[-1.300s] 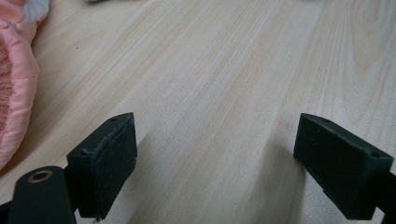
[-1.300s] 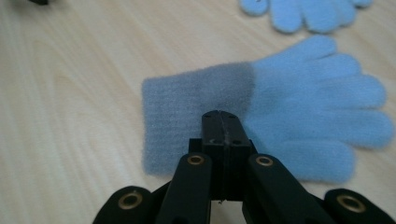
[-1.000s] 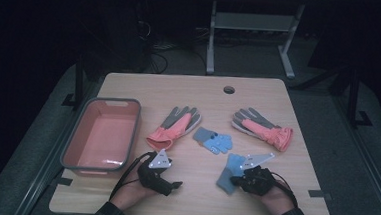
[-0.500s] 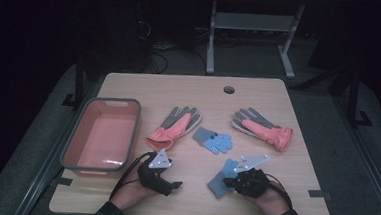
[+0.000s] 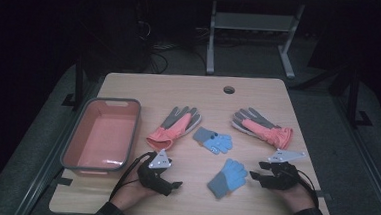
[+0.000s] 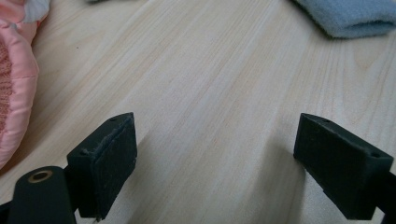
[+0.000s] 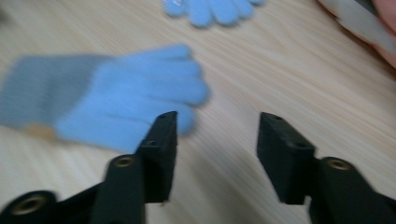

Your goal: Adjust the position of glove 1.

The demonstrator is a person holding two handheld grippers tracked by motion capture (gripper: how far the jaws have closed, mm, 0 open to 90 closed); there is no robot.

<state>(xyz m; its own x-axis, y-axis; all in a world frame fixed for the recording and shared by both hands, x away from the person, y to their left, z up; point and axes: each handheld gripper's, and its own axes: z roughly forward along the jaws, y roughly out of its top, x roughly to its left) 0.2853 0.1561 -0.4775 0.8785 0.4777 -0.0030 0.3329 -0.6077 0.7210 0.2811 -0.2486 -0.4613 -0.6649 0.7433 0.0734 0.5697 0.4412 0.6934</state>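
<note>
A blue glove with a grey cuff lies flat near the table's front. My right gripper sits just right of its fingers. Its jaws have just been opening and hold nothing between them. A second small blue glove lies further back. Two pink and grey gloves rest beyond it, one at the centre and one on the right. My left gripper rests on bare wood at the front left, its jaws wide open and empty.
A pink tray with a grey rim stands on the left of the table, nothing in it. A round cable hole sits near the far edge. A metal stand's legs rise from the dark floor behind.
My right gripper carried the blue glove slightly left, let go of it, and drew back to the right. The glove now lies free. My left gripper has stayed put.
</note>
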